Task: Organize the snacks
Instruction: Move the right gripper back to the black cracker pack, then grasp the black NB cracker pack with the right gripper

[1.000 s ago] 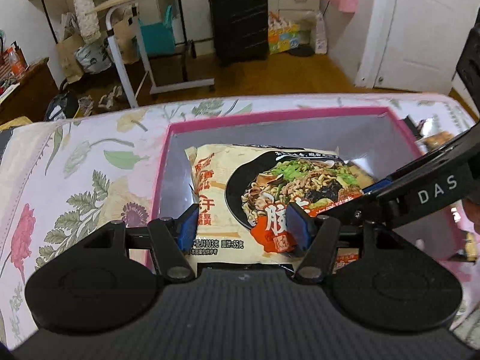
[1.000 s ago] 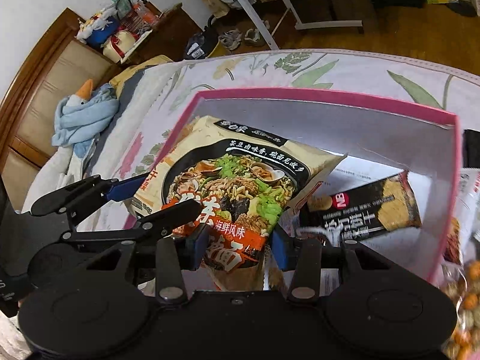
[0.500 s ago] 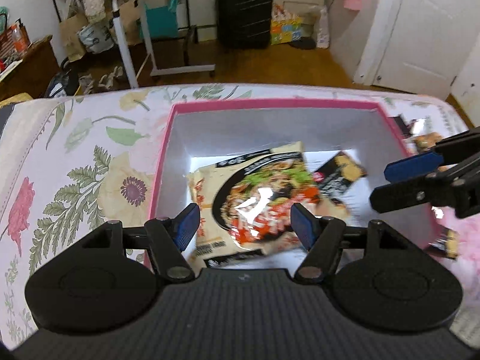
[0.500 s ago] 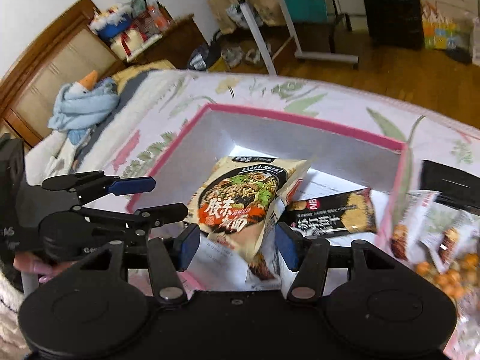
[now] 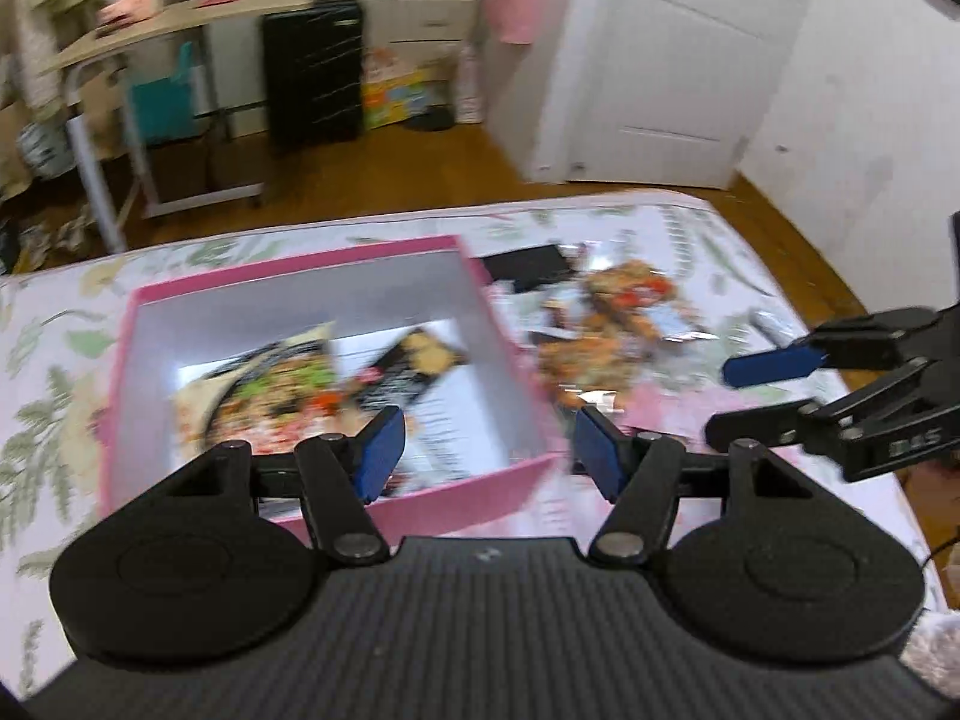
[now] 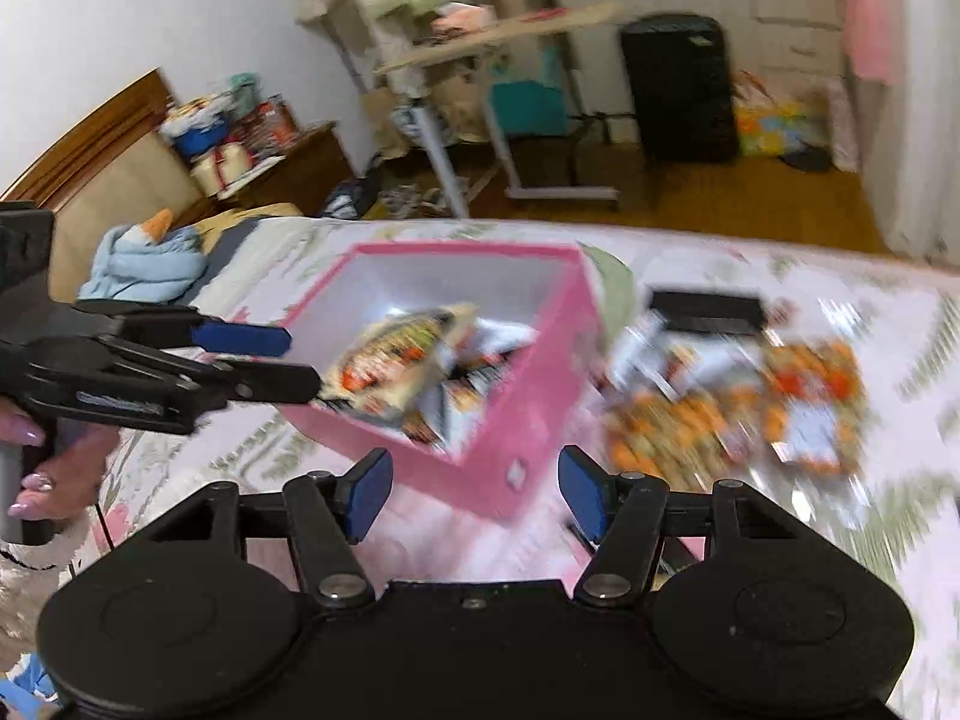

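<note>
While both views smear with motion blur, one pink box (image 5: 312,501) sits on the floral bedspread (image 5: 54,372) with two packs countable inside: one instant noodle packet (image 5: 264,396) on the left side of the box floor, one dark snack bar (image 5: 414,369) just beside it on the right. Outside the box's right wall lies a loose pile of snack packets (image 6: 738,414), too blurred to count, plus one black packet (image 6: 708,312) at its far edge. Left gripper (image 5: 487,453): jaws apart and closing, nothing between them, hanging above the box's near right corner. Right gripper (image 6: 474,495): jaws apart and opening, nothing held, over the box's near corner. One hand (image 6: 54,468) grips the left tool's handle. One black suitcase (image 5: 312,66) stands on the floor behind.
</note>
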Available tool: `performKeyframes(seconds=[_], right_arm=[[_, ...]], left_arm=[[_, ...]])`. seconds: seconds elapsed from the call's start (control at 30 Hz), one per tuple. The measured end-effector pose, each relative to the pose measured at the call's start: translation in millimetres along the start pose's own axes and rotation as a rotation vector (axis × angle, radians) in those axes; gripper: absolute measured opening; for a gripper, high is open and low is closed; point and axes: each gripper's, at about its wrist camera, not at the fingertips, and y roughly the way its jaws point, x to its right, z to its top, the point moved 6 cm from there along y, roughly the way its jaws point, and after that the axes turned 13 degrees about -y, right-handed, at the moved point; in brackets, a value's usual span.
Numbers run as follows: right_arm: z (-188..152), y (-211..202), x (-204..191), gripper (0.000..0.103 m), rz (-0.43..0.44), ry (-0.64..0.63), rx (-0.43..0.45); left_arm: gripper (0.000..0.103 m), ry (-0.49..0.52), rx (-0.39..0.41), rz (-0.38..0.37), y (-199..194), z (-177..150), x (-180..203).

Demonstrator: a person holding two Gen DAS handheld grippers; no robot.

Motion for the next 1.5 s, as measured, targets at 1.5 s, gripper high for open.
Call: performKeyframes(seconds=[1.5], right_arm=[[-134.1,66.9,67.1,0.075,-0.144,-0.047,-0.111]], left_arm=[[0.061,-0.110,-0.214,-0.154,167.5,-91.6,66.8]])
